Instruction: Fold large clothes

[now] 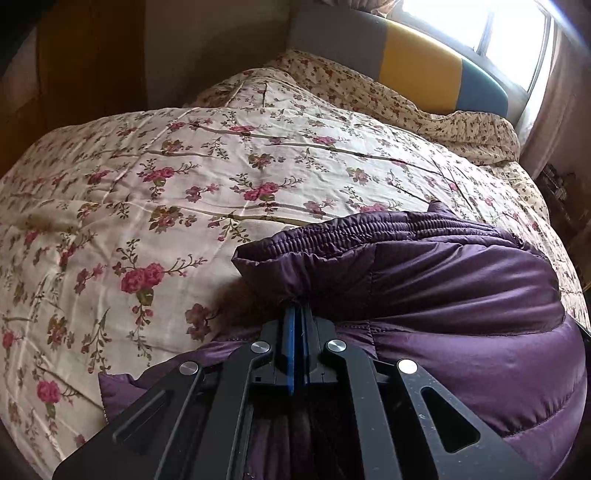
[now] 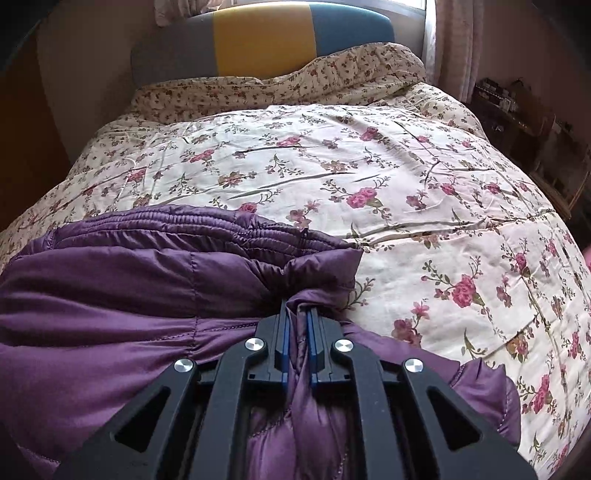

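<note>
A purple quilted puffer jacket [image 1: 461,295] lies bunched on a floral bedspread [image 1: 184,177]. Its elastic ribbed hem shows along the far edge. My left gripper [image 1: 297,306] is shut on a pinch of the jacket's left edge, the fabric gathered at the blue-padded fingertips. In the right wrist view the same jacket [image 2: 129,284] spreads to the left, and my right gripper [image 2: 297,306] is shut on a fold of its right edge, with purple cloth squeezed between the pads. A lower layer of the jacket lies under both grippers.
The bed has a floral pillow or rolled quilt [image 2: 280,85] at its head, below a grey, yellow and blue headboard [image 2: 262,40]. A bright window [image 1: 480,29] with curtains stands behind. A dark shelf with small items [image 2: 517,107] stands beside the bed on the right.
</note>
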{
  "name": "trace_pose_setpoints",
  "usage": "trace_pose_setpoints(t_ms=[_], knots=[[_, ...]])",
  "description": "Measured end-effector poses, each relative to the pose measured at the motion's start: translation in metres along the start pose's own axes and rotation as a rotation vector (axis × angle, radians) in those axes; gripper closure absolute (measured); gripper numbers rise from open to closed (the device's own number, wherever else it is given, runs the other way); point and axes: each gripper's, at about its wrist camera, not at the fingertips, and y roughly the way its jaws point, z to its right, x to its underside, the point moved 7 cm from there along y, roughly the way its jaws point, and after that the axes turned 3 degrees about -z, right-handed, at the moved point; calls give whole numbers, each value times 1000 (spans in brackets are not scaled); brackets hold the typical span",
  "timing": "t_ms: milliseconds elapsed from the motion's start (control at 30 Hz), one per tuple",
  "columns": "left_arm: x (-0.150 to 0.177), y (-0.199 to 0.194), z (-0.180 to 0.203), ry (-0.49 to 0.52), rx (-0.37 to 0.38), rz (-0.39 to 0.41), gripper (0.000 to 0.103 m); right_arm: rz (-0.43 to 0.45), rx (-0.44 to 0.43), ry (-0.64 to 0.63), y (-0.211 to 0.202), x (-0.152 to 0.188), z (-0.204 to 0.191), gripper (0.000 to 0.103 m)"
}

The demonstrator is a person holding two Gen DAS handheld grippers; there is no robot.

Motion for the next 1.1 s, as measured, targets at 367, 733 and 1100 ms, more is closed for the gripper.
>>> trace_pose_setpoints(t_ms=[367,733,1100], knots=[[-7,-41,3,-5,0,47,44,25,37,20,-27,-11,9,62],[6,-83,67,47,113,125,44,130,-136,-54,-106,6,-80,61],[25,-51,80,85,108,109,42,127,-150,-148,-73,34,-139,60]])
